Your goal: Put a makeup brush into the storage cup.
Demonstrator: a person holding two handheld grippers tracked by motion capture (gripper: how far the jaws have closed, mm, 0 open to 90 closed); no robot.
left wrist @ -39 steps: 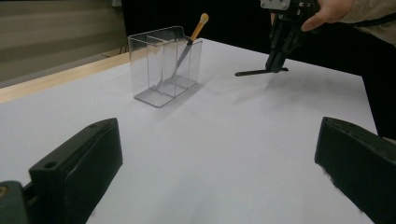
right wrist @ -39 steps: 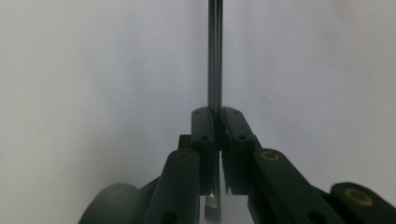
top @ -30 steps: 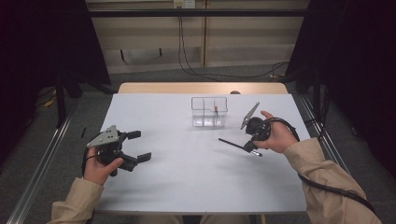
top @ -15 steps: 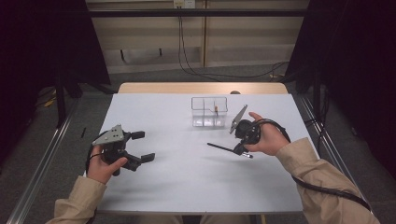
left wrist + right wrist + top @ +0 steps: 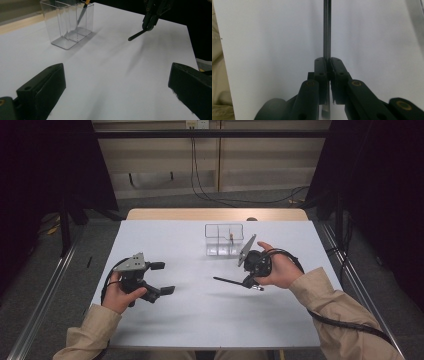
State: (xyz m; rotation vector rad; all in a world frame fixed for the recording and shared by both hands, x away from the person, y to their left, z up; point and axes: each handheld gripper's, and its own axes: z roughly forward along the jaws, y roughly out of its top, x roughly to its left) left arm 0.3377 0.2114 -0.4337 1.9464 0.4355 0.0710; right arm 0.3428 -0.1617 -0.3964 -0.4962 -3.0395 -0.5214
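- The right gripper (image 5: 246,281), held in a person's hand above the white tabletop (image 5: 200,320), is clenched on a slim dark pen (image 5: 232,281) (seen from above, its shaft sticks out level from the jaws toward the left gripper).
- In the right gripper view the pen (image 5: 327,30) runs straight ahead from between the two closed jaws, its rear end showing just behind them.
- The left gripper (image 5: 162,277) is released, its jaws wide apart with nothing between them; it hovers well apart from the pen, over bare tabletop.
- A clear plastic organizer (image 5: 223,240) stands just beyond the right gripper; one compartment holds a thin tool with a yellow top (image 5: 83,11), leaning.
- In the left gripper view the organizer (image 5: 67,25) sits ahead, and the pen (image 5: 137,35) hangs from the right gripper (image 5: 150,23) beside it.
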